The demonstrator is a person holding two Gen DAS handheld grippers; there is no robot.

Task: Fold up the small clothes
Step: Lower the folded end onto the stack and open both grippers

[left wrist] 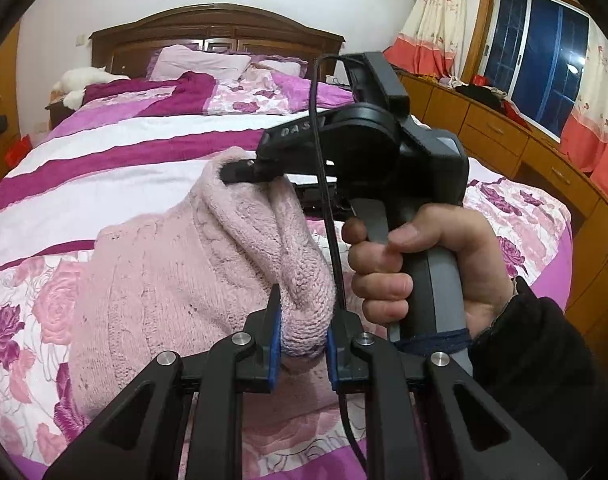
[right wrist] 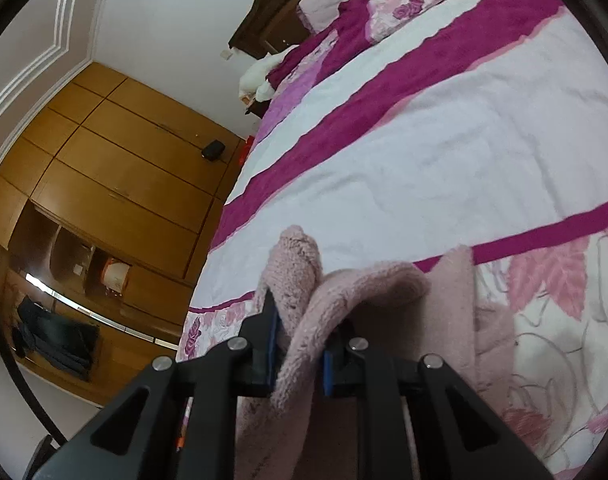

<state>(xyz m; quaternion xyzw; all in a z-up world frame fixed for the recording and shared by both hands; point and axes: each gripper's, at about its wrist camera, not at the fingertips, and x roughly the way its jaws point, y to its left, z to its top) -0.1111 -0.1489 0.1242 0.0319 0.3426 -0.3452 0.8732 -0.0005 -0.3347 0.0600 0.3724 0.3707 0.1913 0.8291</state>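
Note:
A small pink knitted sweater (left wrist: pixel 163 292) lies partly on the bed's flowered cover (left wrist: pixel 19 320), one edge lifted. My left gripper (left wrist: pixel 304 340) is shut on a thick fold of that sweater, blue pads pressing both sides. In the left wrist view the right gripper (left wrist: pixel 239 172) sits just beyond, held by a hand (left wrist: pixel 428 268), pinching another raised part of the sweater. In the right wrist view, which is rolled sideways, my right gripper (right wrist: pixel 299 344) is shut on the fuzzy sweater edge (right wrist: pixel 328 320), which drapes over and between its fingers.
The bed (right wrist: pixel 444 152) has white and magenta stripes, with pillows (left wrist: pixel 199 64) and a dark headboard (left wrist: pixel 215 28) at the far end. A wooden dresser (left wrist: pixel 504 140) runs along the right under a window. A wooden wardrobe (right wrist: pixel 115 168) stands to the left of the bed.

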